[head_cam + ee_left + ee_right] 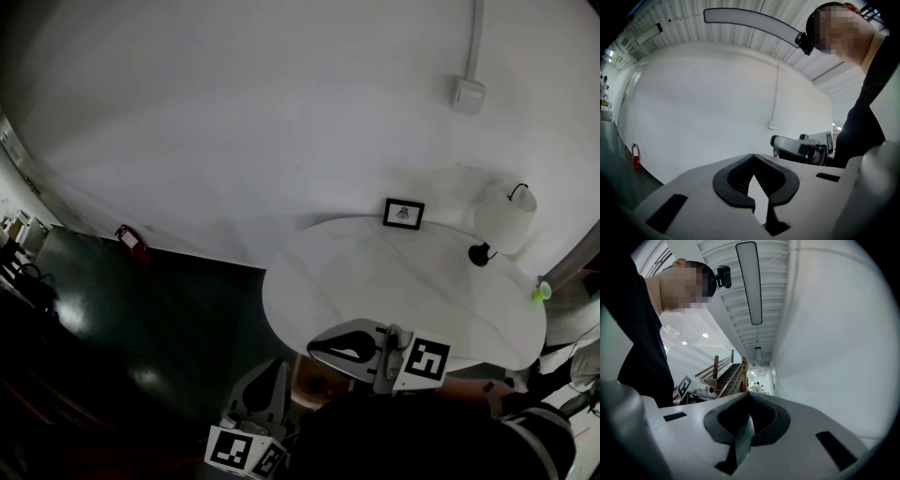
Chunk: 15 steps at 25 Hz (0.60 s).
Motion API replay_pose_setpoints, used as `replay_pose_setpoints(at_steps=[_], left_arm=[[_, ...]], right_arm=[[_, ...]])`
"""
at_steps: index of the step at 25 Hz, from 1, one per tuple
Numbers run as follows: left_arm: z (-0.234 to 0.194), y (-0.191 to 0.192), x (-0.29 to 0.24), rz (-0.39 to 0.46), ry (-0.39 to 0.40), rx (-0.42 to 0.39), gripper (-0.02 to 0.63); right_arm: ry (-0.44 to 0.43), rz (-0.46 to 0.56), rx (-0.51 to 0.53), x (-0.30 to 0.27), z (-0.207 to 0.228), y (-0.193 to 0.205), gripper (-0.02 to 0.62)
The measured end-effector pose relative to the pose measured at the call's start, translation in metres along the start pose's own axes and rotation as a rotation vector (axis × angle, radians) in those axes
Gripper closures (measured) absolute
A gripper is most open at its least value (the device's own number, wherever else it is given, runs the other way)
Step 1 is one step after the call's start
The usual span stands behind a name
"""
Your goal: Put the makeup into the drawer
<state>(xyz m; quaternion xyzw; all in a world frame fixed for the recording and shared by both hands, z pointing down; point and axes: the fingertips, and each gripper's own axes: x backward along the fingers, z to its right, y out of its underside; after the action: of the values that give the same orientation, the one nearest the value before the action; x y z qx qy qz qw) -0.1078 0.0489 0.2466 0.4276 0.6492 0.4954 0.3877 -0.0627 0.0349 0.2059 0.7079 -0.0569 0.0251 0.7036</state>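
Jaws of the left gripper (752,158) are pressing together at their tips, the dark pads (729,187) closing a ring with nothing caught inside. The right gripper (749,397) is doing the same: its jaws are meeting tip to tip and gripping nothing. Both tools are pointing roughly level, away from the person's dark-clothed body (422,431), and each is catching sight of the other off to its side. In the head view the left one is hanging low beside the near edge of a round white table (375,272), while the right one is hovering over that near edge with its marker cube (427,359) facing up.

Out on the table, a small black picture frame (403,213) is standing at the far edge against the wall. A white lamp (506,220) on a black base is sitting toward the right, and a small green thing (541,292) is lying at the right rim. A red fire extinguisher (131,242) is resting on the dark floor (141,319) by the wall, well left of the table. A white wall box (469,94) is hanging above, with a conduit running up from it. A wooden staircase (729,376) is rising in the background of the right gripper view.

Makeup and drawer are not showing clearly in any view; something brownish under the table's near edge is too dim to name.
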Motion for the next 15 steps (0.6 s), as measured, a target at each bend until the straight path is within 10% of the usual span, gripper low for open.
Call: replay_pose_setpoints(at_steps=[15], left_arm=[[-0.008, 0.0, -0.007, -0.027, 0.025, 0.0, 0.595]], right_arm=[[-0.028, -0.015, -0.026, -0.017, 0.007, 0.007, 0.58]])
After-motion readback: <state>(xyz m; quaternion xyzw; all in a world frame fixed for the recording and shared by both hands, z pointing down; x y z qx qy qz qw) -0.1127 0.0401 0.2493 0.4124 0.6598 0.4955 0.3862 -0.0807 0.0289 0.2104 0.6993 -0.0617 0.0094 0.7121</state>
